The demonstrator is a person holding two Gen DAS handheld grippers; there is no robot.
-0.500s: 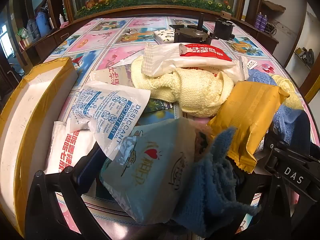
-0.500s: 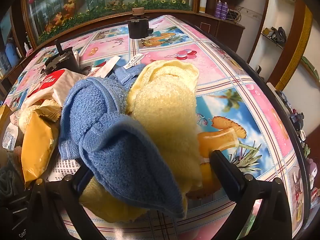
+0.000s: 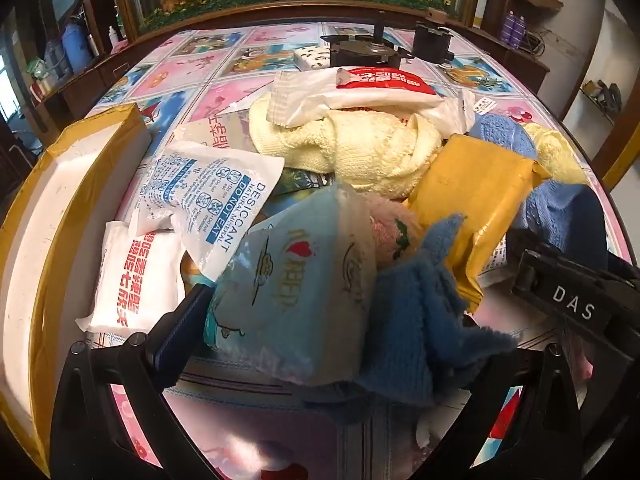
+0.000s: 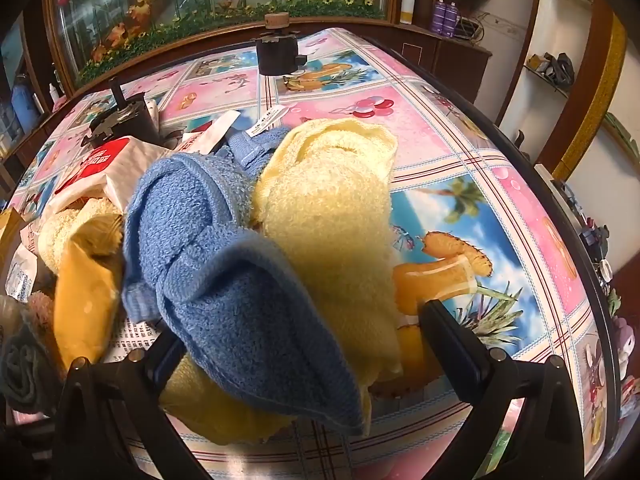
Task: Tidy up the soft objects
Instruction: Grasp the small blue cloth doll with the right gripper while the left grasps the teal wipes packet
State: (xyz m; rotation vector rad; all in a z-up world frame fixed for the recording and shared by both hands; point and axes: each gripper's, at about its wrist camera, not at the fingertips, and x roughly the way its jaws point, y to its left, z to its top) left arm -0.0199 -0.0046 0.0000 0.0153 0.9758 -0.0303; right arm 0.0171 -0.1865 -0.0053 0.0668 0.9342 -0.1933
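Cartoon-print oilcloth in pink and blue panels covers the bench [image 4: 460, 128], with an aquarium of plants and flowers along the far edge. Left wrist view: left tongs [image 3: 344, 344] spread wide around a pale blue packet [image 3: 296, 296] and a blue cloth [image 3: 420, 328]; the left finger [image 3: 180, 320] lies against the packet's edge, the right finger is hidden under the cloth, so contact there cannot be judged. Behind these: desiccant sachet [image 3: 216, 200], white packet with red print [image 3: 136, 284], yellow packet [image 3: 472, 196], cream towel [image 3: 360, 148], and a long white wrapper with a red label [image 3: 360, 92] lying on that towel. White box with yellow-taped rim [image 3: 52, 216] at far left. Two dark metal fixtures [image 3: 372, 52] at the rear of the bench. Right wrist view: right tongs [image 4: 300, 356] open, astride a blue towel [image 4: 224, 272] draped over a yellow towel [image 4: 332, 216]; the left finger is mostly covered by the blue towel, the right finger [image 4: 448, 340] stands clear of the fabric beside the yellow towel. Both towels rest on the bench at the right side of the pile.
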